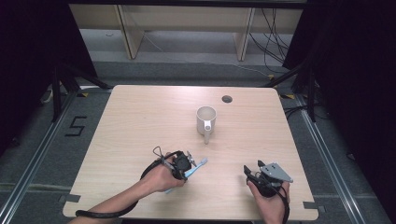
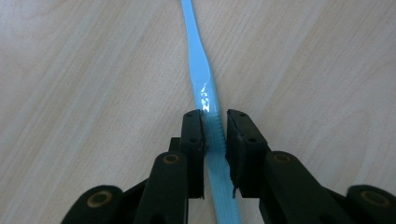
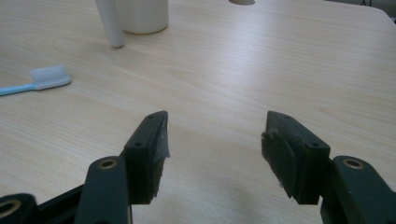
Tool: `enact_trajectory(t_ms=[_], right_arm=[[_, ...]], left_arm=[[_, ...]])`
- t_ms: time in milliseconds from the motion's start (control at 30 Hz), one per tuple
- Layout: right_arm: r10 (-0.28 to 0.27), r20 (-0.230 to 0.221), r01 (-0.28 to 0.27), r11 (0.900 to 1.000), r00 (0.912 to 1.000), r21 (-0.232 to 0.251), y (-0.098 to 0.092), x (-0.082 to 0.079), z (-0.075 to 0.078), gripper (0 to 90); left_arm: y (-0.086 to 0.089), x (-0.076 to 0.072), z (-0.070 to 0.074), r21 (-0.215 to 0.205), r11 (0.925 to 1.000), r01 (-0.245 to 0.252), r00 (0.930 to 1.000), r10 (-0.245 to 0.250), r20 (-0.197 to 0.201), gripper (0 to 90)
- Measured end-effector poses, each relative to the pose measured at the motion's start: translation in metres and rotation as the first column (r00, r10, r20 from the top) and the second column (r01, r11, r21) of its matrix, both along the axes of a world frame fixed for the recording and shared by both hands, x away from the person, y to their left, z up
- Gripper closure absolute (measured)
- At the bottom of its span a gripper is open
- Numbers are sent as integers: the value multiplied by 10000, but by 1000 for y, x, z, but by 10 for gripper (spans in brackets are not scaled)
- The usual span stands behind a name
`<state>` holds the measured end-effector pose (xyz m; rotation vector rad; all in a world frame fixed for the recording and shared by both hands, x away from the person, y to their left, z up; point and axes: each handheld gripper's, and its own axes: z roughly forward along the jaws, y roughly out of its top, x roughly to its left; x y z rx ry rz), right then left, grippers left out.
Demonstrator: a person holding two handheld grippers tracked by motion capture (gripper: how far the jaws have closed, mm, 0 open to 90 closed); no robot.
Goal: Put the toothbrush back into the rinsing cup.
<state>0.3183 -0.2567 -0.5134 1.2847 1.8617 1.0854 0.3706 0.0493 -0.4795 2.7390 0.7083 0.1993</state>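
High view: the left gripper [image 1: 183,164] sits at lower centre of the frame, low over the light wooden desk [image 1: 140,121], its jaws closed on the handle of a light blue toothbrush [image 1: 196,167] whose white bristle head points up and right. A white mug [image 1: 206,119] stands above it near the middle of the desk, handle toward the bottom of the frame. The right gripper [image 1: 252,173] rests at lower right, well apart from both.

Left gripper view: the toothbrush [image 2: 205,93] runs straight up the middle of the frame, lying on the desk, and the two black jaws press its ribbed grip section from either side. The hold looks centred, so I judge a straight lift without twisting would keep the thin handle from pivoting; keep the squeeze firm, since the plastic is smooth.

Right gripper view: the jaws of the right gripper [image 3: 215,140] stand wide with nothing between them. The toothbrush head [image 3: 49,77] shows at middle left, the mug [image 3: 140,14] at the top edge.
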Motion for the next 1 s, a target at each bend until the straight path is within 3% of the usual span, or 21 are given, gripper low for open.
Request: enact_trajectory(t_ms=[33, 200, 400, 500, 533, 600, 667, 867, 1000], right_arm=[[-207, -435, 225, 9988, 9988, 428, 3, -3, 0, 412], [-132, -315, 143, 9994, 9994, 331, 3, -2, 0, 413], [-89, -221, 97, 9993, 9997, 374, 3, -1, -1, 413], [-186, -433, 205, 9989, 9989, 428, 3, -3, 0, 412], [3, -249, 3, 9997, 9997, 243, 1, -1, 0, 412], [-177, -501, 199, 9988, 9986, 446, 4, -3, 1, 412], [-61, -288, 68, 9997, 9996, 252, 3, -2, 0, 412], [-60, -293, 68, 9996, 9996, 276, 2, -1, 0, 412], [-56, -314, 65, 9996, 9995, 286, 3, -1, 0, 412]], left_arm=[[0, 0, 0, 60, 10000, 6, 10000, -7, 83, 771], [2, 0, -1, 316, 9989, 340, 9989, -349, 308, 784], [0, 1, 1, 643, 9957, 671, 9973, -688, 245, 786], [0, 2, 1, 743, 9942, 783, 9965, -801, 220, 786], [-1, 3, 2, 925, 9911, 959, 9951, -977, 149, 787], [-2, 3, 2, 1109, 9873, 1134, 9935, -1134, -59, 787], [-3, 5, 3, 1247, 9839, 1279, 9918, -1264, -203, 787], [-4, 9, 4, 1360, 9807, 1405, 9891, -1328, -638, 783], [-6, 11, 3, 1591, 9747, 1569, 9851, -1429, -957, 776]])
